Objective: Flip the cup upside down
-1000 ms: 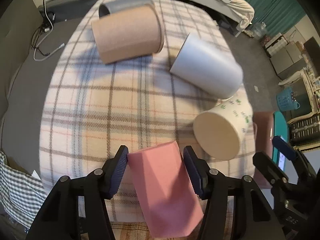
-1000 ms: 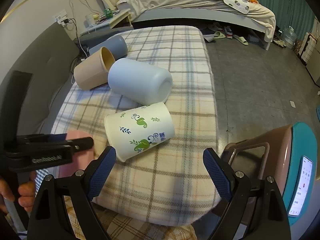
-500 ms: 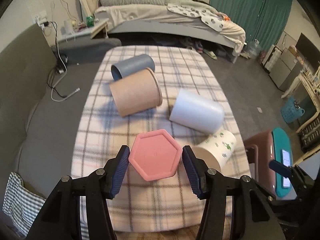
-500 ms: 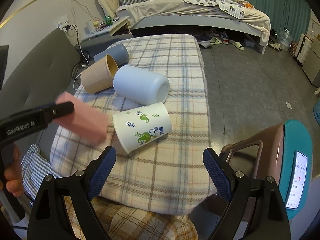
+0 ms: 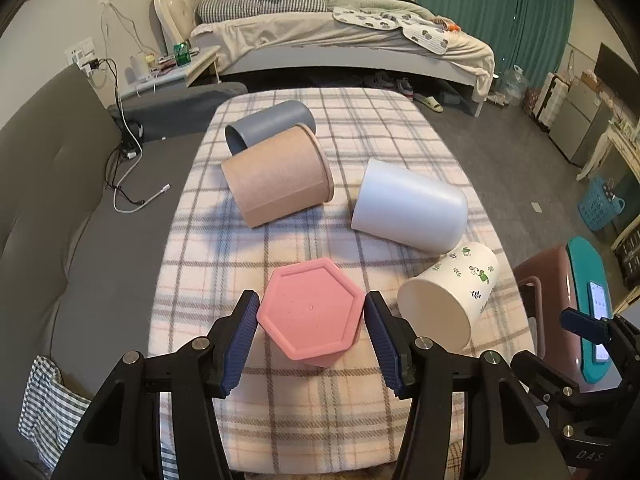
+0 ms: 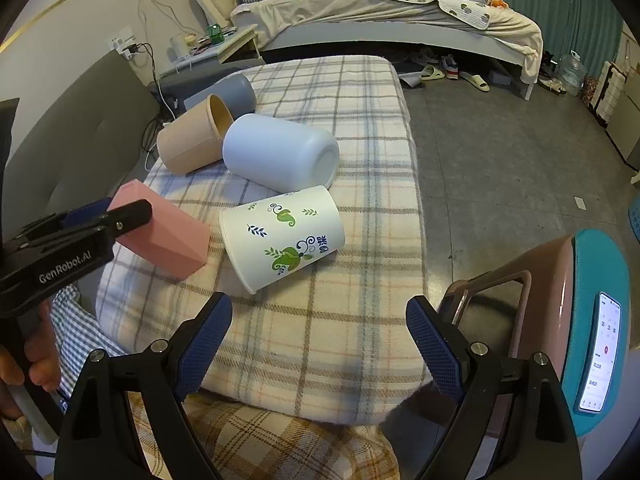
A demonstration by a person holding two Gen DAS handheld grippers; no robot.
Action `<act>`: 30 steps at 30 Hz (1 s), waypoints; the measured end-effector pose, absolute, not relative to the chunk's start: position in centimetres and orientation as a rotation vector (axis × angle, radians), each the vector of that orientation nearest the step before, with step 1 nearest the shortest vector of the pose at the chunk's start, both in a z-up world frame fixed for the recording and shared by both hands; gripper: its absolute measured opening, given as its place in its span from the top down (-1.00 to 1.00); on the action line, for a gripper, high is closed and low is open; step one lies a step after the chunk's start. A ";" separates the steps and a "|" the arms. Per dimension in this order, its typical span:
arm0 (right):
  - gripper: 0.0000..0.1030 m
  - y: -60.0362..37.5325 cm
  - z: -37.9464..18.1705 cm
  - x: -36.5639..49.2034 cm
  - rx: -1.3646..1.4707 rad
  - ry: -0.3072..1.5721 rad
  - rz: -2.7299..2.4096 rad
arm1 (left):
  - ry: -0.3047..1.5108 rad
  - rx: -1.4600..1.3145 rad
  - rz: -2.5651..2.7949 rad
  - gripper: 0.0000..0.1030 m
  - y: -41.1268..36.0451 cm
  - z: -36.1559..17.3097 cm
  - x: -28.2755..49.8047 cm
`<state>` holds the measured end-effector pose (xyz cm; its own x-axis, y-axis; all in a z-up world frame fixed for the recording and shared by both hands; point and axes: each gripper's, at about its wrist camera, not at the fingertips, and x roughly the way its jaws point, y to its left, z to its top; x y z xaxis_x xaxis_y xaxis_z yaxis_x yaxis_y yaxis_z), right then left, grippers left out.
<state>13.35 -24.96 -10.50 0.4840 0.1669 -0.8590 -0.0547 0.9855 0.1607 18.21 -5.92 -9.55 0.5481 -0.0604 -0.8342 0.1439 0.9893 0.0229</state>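
Left gripper gripping pink cup, tilted

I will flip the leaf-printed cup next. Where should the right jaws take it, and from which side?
Take the leaf-printed cup across its round wall, near the middle, coming from above. It lies on its side on the plaid blanket, so both curved flanks are exposed. The open right gripper looks wide enough.

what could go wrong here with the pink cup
The pink cup sits base-up between the left gripper pads, seemingly tilted in the right wrist view; released like this, it might topple on the soft plaid blanket. The printed cup lies close beside it, so opening or withdrawing could nudge it and set it rolling toward the blanket's edge.
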 end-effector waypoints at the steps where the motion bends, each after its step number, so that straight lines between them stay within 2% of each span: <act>1: -0.73 -25.0 -10.5 13.4 0.116 1.058 0.135 | 0.983 0.098 -0.123 -0.08 -6.1 -9.6 18.3; 13: -0.73 -25.0 -10.8 13.4 0.116 1.063 0.135 | 0.970 0.108 -0.131 -0.09 -6.7 -9.8 19.6; 17: -0.73 -25.2 -10.5 13.3 0.120 1.053 0.127 | 0.996 0.073 -0.152 -0.15 -6.8 -10.0 19.9; 22: -0.73 -25.3 -9.9 13.0 0.121 1.045 0.123 | 0.988 0.052 -0.161 -0.33 -6.8 -9.4 19.4; 30: -0.73 -25.2 -7.3 11.0 0.111 0.985 0.101 | 0.914 0.042 -0.174 -0.33 -6.5 -5.8 17.7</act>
<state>11.00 -25.22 -7.32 0.5488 0.1357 -0.8249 -0.0347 0.9896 0.1397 17.74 -6.51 -5.84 0.5976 -0.1322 -0.7908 0.1675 0.9851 -0.0381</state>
